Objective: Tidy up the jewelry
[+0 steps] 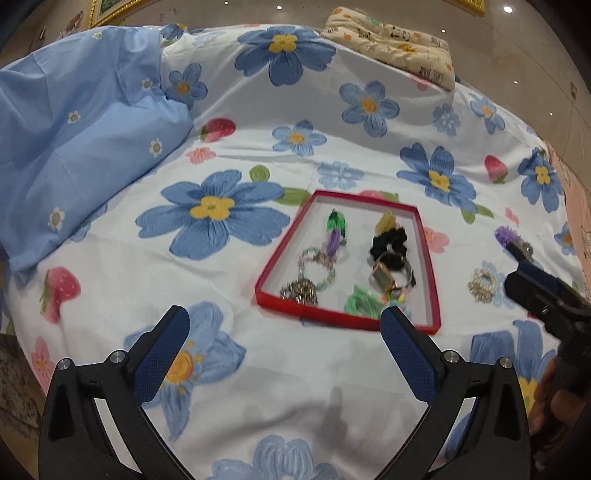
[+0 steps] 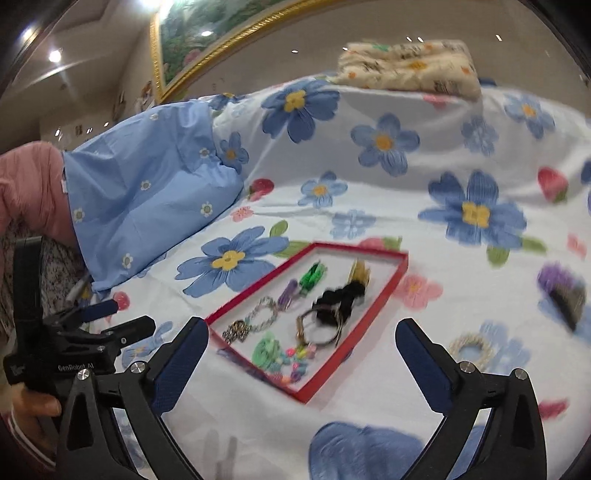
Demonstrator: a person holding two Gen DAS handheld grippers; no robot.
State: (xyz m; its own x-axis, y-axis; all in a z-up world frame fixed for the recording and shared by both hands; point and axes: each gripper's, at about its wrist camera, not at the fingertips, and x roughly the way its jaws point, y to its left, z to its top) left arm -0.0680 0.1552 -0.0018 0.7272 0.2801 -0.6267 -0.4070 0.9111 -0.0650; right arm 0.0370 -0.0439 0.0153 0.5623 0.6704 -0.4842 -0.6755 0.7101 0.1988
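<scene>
Two things still lie outside the tray (image 2: 384, 288): a pearl band (image 2: 471, 347) and a purple clip (image 2: 561, 291), at its 3 o'clock. A fast grab could bunch the sheet (image 2: 406, 387) or tip the tray. Right gripper (image 2: 299, 354) and left gripper (image 1: 284, 332) hover above the sheet, wide open and empty.

The right view is motion-blurred: the purple clip (image 2: 561, 291) at 3 o'clock and the beads (image 2: 291, 363) in the tray (image 2: 388, 284) smear. The quilt (image 2: 140, 192) hides the bed at 9 o'clock. The painting (image 2: 221, 33) is cropped at 12.
</scene>
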